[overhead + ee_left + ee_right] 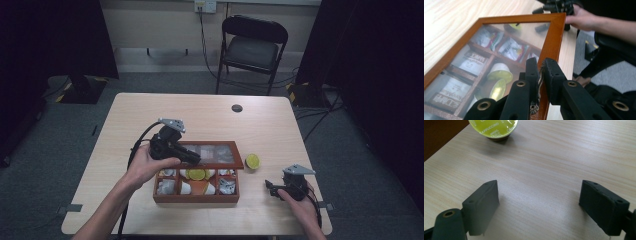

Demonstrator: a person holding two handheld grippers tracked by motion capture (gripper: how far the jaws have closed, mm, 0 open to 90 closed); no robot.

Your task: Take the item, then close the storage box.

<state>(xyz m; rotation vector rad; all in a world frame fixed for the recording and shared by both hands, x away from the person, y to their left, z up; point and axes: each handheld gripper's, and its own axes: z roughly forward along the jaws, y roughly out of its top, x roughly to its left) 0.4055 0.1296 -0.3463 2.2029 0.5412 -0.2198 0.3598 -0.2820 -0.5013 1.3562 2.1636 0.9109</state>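
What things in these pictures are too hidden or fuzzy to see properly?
- Packets in the wooden box: high view, too small to read.
- Box's back compartments: high view, covered by the raised lid and the left tool.
- Packets under the lid: left gripper view, hazy through its cloudy pane.
- Yellow capsule: right gripper view, cut off by the top edge.

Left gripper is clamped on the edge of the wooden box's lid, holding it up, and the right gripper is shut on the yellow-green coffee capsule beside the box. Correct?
Not quite. The right gripper is open and holds nothing; the capsule sits on the table ahead of its jaws, as the right gripper view shows. The left gripper does clamp the lid's edge.
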